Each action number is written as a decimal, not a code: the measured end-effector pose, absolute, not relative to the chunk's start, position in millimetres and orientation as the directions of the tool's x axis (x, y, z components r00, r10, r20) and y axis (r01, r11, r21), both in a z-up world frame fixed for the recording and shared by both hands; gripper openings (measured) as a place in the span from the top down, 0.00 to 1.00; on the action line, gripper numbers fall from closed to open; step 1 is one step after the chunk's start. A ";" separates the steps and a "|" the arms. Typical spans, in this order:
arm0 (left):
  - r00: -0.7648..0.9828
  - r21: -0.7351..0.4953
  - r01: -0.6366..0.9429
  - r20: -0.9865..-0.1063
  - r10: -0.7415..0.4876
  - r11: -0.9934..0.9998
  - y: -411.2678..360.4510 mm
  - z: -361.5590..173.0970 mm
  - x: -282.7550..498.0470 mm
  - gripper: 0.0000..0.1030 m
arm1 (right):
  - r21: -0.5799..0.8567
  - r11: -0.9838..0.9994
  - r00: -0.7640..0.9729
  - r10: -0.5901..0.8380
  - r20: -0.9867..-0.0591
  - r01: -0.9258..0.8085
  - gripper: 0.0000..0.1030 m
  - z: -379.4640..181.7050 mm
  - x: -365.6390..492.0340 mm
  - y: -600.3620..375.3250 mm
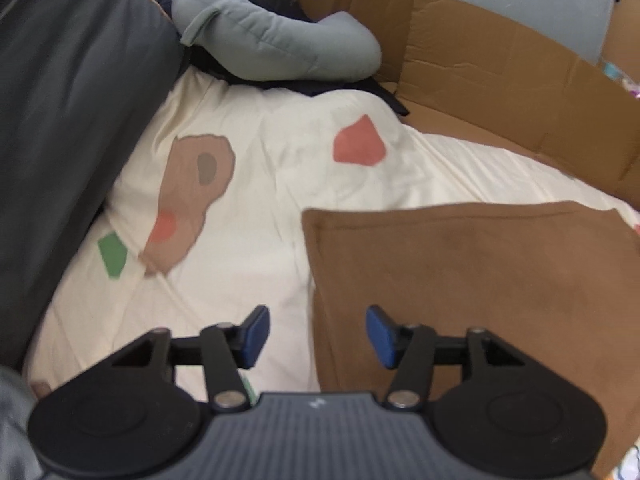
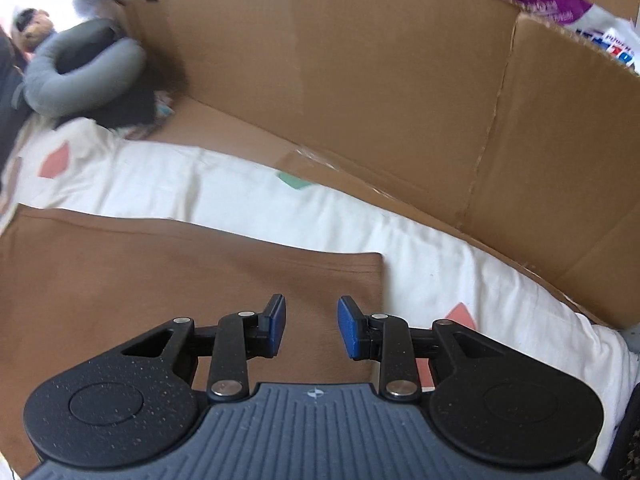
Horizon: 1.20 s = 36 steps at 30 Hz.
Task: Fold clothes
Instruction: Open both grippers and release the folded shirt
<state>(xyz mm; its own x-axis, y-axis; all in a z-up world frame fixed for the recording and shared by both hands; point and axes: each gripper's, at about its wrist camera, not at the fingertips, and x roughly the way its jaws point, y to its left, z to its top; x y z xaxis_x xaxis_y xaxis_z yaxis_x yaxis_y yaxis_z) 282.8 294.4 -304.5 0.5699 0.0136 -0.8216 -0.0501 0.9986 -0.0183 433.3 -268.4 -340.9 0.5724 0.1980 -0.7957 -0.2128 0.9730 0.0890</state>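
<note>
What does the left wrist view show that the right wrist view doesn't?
Only the left wrist view: the dark grey cushion at the left edge, the big tan patch and green patch on the sheet, and the left gripper, jaws open over the brown cloth's left edge.

Only the right wrist view: the purple-and-white bag behind the cardboard, the cloth's far right corner, and the right gripper, jaws open above the cloth.

Both: brown cloth, cream sheet, cardboard wall, grey neck pillow.

No legible txt; print on plastic bag (image 2: 596, 28) (top right) too blurry.
</note>
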 end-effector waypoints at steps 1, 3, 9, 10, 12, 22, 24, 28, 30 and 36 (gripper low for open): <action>0.559 -0.036 -0.072 -0.829 0.010 0.997 296.2 -307.4 275.2 0.42 | 0.105 0.975 0.575 0.201 -0.793 -0.197 0.65 -342.4 428.8 -268.2; 0.548 -0.074 -0.105 -0.837 -0.004 0.992 300.1 -313.1 261.5 0.43 | 0.135 0.977 0.580 0.207 -0.787 -0.166 0.65 -345.3 419.9 -267.6; 0.558 -0.138 -0.175 -0.830 -0.018 0.975 307.8 -320.8 216.5 0.44 | 0.164 0.977 0.581 0.212 -0.786 -0.134 0.65 -353.2 391.4 -259.4; 0.559 -0.145 -0.175 -0.829 -0.023 0.974 307.8 -320.3 209.3 0.44 | 0.184 0.975 0.578 0.223 -0.785 -0.125 0.65 -353.0 385.9 -259.2; 0.564 -0.158 -0.186 -0.825 -0.027 0.970 307.0 -317.0 197.4 0.44 | 0.174 0.975 0.574 0.221 -0.789 -0.137 0.65 -346.2 375.3 -254.7; 0.598 -0.095 -0.179 -0.801 0.031 0.979 270.4 -283.5 167.5 0.45 | 0.193 0.971 0.583 0.239 -0.777 -0.140 0.65 -322.9 320.0 -235.5; 0.605 -0.105 -0.171 -0.796 0.020 0.980 258.4 -284.3 165.2 0.47 | 0.188 0.974 0.580 0.225 -0.783 -0.125 0.65 -330.6 308.9 -229.6; 0.619 -0.117 -0.108 -0.785 -0.025 0.987 229.6 -292.8 163.3 0.52 | 0.145 0.972 0.553 0.225 -0.802 -0.186 0.65 -346.4 288.7 -212.8; 0.626 -0.147 -0.088 -0.778 -0.060 0.985 216.9 -297.7 163.7 0.54 | 0.139 0.970 0.533 0.225 -0.815 -0.198 0.65 -353.1 285.3 -207.9; 0.599 -0.183 0.008 -0.787 -0.151 0.983 170.4 -324.4 174.8 0.65 | 0.128 0.971 0.514 0.217 -0.830 -0.203 0.65 -367.6 280.1 -196.9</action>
